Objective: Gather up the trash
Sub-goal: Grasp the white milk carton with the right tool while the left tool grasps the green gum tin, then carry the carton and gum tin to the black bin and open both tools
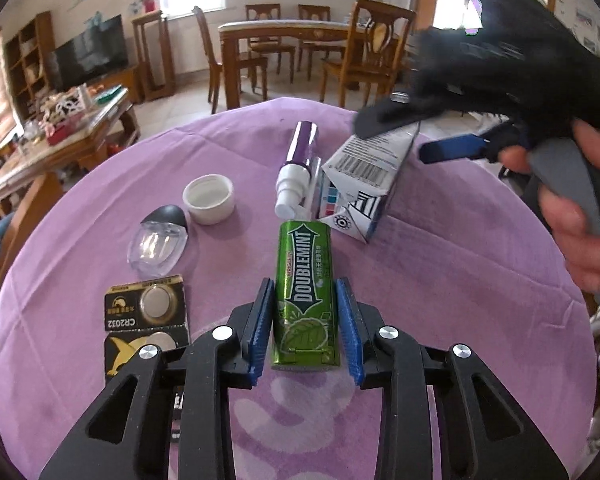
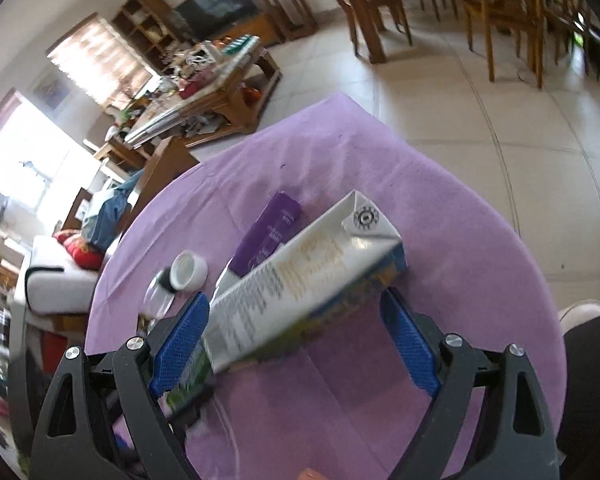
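A green Doublemint gum tin (image 1: 306, 296) lies on the purple tablecloth (image 1: 440, 300). My left gripper (image 1: 305, 324) straddles the tin with its blue pads close on both sides, and a small gap shows on each. A white and blue milk carton (image 1: 366, 182) lies on its side behind the tin. My right gripper (image 2: 296, 344) is open around the carton (image 2: 300, 276), with both pads apart from it; it also shows in the left wrist view (image 1: 416, 136). A purple spray bottle (image 1: 300, 160) lies next to the carton.
A white cap (image 1: 209, 199), a clear plastic case with a black tip (image 1: 159, 242) and a CR2032 battery card (image 1: 145, 318) lie on the left. The table's round edge drops to a tiled floor (image 2: 480, 92). A dining table and chairs (image 1: 296, 48) stand behind.
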Available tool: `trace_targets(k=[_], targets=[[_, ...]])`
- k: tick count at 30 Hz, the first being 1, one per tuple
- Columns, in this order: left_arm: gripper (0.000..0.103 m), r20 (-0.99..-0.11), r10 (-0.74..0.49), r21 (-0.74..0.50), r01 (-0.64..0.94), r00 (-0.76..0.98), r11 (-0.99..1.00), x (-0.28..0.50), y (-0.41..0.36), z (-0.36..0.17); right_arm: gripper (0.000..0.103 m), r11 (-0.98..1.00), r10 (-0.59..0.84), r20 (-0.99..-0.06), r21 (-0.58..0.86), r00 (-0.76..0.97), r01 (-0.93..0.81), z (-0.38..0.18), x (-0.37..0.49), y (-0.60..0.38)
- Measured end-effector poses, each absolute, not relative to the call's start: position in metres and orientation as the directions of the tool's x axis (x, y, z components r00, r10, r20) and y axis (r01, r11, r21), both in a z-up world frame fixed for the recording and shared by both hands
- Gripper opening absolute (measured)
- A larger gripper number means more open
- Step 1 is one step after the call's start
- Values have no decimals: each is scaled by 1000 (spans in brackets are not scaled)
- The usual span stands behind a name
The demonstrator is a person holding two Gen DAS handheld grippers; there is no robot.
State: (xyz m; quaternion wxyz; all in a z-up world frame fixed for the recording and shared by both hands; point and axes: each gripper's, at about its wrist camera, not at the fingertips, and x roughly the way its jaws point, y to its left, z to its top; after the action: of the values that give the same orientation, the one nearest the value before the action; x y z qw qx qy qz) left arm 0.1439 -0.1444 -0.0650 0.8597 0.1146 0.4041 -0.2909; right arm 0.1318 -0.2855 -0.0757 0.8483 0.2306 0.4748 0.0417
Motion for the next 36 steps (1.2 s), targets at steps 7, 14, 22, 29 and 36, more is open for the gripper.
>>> trace_targets(k=[7, 14, 22, 29, 36], targets=[[32, -757, -430, -83, 580, 491, 810, 144, -133, -69, 91, 881, 279, -815, 427, 508, 202, -85, 150, -277], [32, -742, -450, -140, 541, 497, 829, 148, -110, -70, 75, 909, 278, -824, 391, 494, 141, -85, 147, -269], [32, -705, -498, -198, 534, 505, 822, 147, -100, -68, 43, 918, 320, -770, 397, 551, 22, -67, 117, -258], [32, -657, -531, -226, 532, 535, 816, 139, -93, -60, 42, 905, 356, -697, 423, 622, -44, -47, 77, -270], [32, -607, -521, -269, 462, 600, 845, 108, -44, -42, 42, 879, 386, -603, 471, 698, -79, -23, 30, -309]])
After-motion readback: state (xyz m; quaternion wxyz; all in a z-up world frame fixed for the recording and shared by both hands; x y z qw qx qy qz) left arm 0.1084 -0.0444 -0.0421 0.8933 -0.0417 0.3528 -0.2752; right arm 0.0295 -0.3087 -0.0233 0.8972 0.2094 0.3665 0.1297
